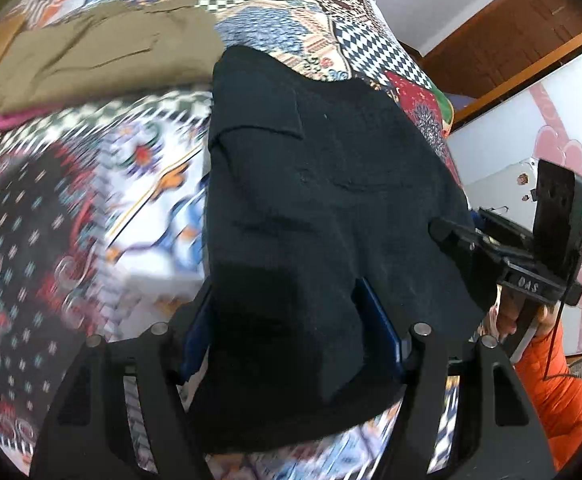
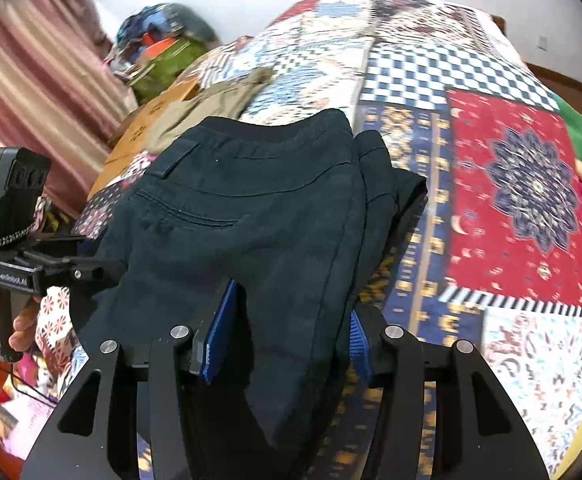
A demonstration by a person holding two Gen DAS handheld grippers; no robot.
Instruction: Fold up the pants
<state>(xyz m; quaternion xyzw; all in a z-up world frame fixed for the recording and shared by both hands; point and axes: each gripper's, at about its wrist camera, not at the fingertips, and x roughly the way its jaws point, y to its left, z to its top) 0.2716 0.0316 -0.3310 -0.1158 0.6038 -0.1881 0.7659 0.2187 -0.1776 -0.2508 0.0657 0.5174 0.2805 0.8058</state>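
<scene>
Folded black pants [image 1: 311, 160] lie on a patchwork bedspread [image 1: 91, 200], their near end lifted off it. In the left wrist view my left gripper [image 1: 287, 332] is shut on that near end, the dark cloth filling the gap between its blue pads. My right gripper [image 1: 451, 236] reaches into the pants' right edge, held by a hand in an orange sleeve [image 1: 563, 380]. The right wrist view shows the black pants [image 2: 251, 208] with waistband and back pocket facing up. There my right gripper [image 2: 289, 336] is shut on the near edge. My left gripper [image 2: 103, 270] bites the left edge.
Folded khaki pants [image 1: 103, 60] lie further back on the bedspread [image 2: 511, 180], seen again as khaki pants [image 2: 211, 104] beside a brown cardboard piece [image 2: 151, 120]. A striped curtain [image 2: 23, 80] and a heap of cloth [image 2: 163, 48] stand beyond. A white door with pink flowers [image 1: 551, 120] is right.
</scene>
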